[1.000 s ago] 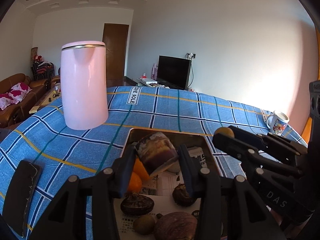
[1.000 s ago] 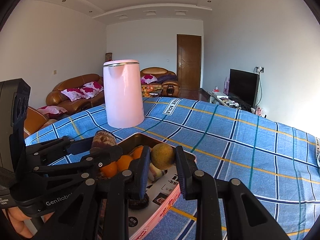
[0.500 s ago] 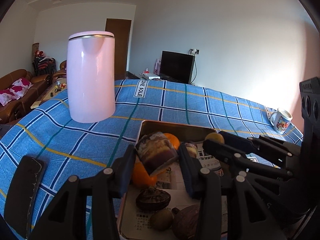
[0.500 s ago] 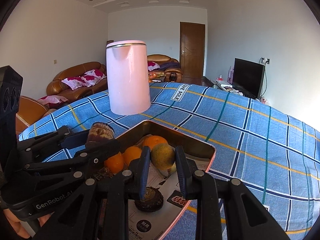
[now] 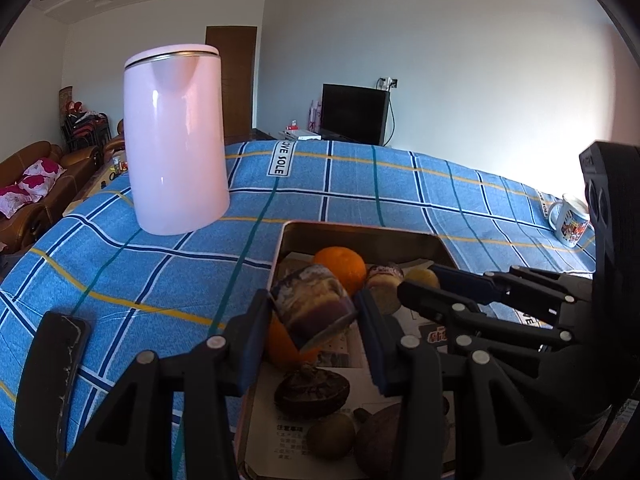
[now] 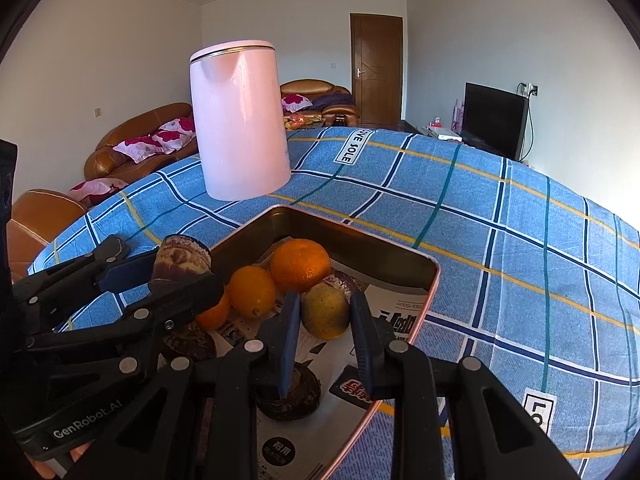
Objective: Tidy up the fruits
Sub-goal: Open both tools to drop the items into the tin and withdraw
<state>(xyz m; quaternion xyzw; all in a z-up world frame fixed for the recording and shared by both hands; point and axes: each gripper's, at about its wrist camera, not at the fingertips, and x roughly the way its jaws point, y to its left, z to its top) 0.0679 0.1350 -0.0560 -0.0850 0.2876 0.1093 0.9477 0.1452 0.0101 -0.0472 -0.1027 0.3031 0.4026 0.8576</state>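
Observation:
My left gripper [image 5: 314, 312] is shut on a cut purple taro piece [image 5: 312, 306], held just above the metal tray [image 5: 360, 232]. My right gripper [image 6: 325, 312] is shut on a yellow-green round fruit [image 6: 326, 314], low inside the same tray [image 6: 376, 246]. The taro piece also shows in the right wrist view [image 6: 182, 258], and the yellow-green fruit in the left wrist view [image 5: 422, 278]. In the tray lie oranges [image 6: 300, 266], a dark mangosteen [image 5: 312, 390], a small brown fruit [image 5: 330, 434] and a purple-brown fruit [image 5: 378, 438], on printed paper.
A tall pink kettle [image 5: 176, 140] stands on the blue checked tablecloth [image 5: 380, 184] behind the tray's left corner. A printed mug [image 5: 570, 220] is at the far right edge. A dark flat object [image 5: 48, 376] lies at the near left.
Both grippers have moved down and forward into the tray with their fruit. The kettle and tray look nearer and larger.

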